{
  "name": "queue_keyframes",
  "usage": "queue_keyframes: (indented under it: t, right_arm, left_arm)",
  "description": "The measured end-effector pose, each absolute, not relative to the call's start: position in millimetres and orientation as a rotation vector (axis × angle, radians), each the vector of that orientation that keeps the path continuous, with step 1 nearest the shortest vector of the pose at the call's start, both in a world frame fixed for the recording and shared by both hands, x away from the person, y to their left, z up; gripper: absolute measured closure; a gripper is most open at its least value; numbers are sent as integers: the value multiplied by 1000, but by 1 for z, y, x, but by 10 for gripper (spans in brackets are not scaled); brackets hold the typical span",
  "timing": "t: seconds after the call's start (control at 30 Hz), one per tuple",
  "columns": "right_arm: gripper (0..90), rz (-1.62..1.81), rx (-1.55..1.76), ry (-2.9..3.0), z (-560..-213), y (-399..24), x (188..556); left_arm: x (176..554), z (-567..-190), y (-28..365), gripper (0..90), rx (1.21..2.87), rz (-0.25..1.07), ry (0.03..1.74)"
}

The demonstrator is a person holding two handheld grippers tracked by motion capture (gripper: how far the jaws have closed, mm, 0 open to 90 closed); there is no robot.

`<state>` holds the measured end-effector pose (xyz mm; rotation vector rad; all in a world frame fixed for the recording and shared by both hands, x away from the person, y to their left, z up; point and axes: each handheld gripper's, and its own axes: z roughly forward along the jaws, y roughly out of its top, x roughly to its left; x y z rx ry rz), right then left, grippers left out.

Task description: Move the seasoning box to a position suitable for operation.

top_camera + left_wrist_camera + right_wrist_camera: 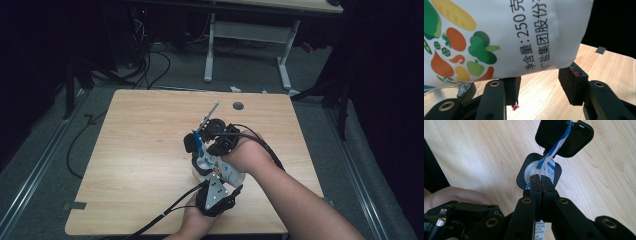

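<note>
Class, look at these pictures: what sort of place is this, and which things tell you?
Probably a lab or workshop: a bare wooden table, loose cables on the grey floor, and a desk frame behind.

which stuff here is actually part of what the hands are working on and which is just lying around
In the job:
- white bag printed with vegetables, between the left gripper fingers
- the bag's blue-and-white top edge, pinched by the shut right gripper

Lying about:
- round hole in the table
- cables on the floor
- white desk frame
</note>
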<state>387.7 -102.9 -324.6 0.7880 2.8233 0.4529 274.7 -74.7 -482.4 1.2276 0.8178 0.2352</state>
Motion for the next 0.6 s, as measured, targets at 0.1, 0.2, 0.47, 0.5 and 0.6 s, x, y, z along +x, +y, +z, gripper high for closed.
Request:
queue_keyframes:
  t: [0.1,0.2,0.47,0.5,0.6]
  right_arm:
    - [900,455,777,2824,-325,-103,388]
    - [900,450,777,2824,-325,-103,388]
    - [900,451,775,2825,-326,-102,389]
    - [900,453,780,2826,-326,-102,389]
    - [900,453,784,2824,-327,-102,389]
  left_arm:
    - [275,-482,-75,538,1226,235,819]
    - [275,-482,-75,539,1226,234,819]
    - [275,-482,-74,539,1224,232,822]
    - [275,-482,-74,540,1227,233,821]
    - [275,-482,-74,539,1225,231,823]
